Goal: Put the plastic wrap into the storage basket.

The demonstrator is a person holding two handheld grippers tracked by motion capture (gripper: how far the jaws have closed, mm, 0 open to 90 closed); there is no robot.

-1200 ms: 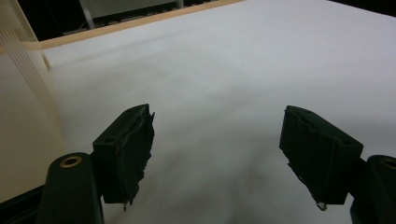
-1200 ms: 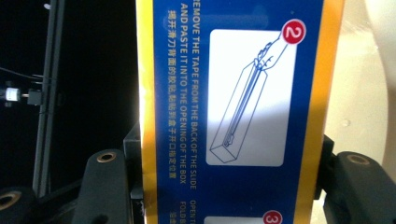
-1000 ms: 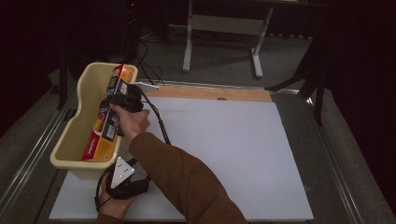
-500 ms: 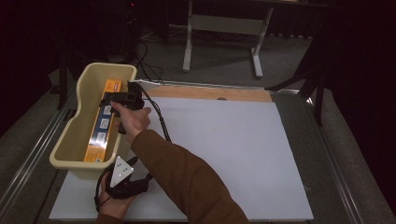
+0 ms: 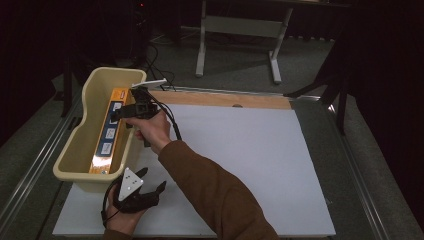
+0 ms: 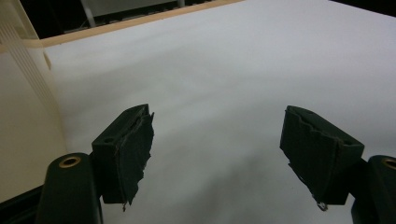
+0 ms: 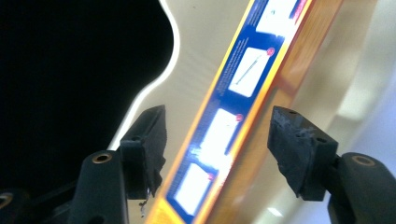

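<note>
You work at a white-topped table point(image 5: 240, 165) edged with pale wood; beyond it, a grey metal stand point(image 5: 240, 30) on grey floor point(image 5: 310, 60), darkness around.

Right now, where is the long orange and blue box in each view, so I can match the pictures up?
High view: the orange and blue box lies lengthwise inside the cream tub, at left, beside the right claw.
Left gripper view: not in it.
Right gripper view: it runs diagonally between the open jaws.
Shared landmark: the cream tub, at the left edge and behind the box.
</note>
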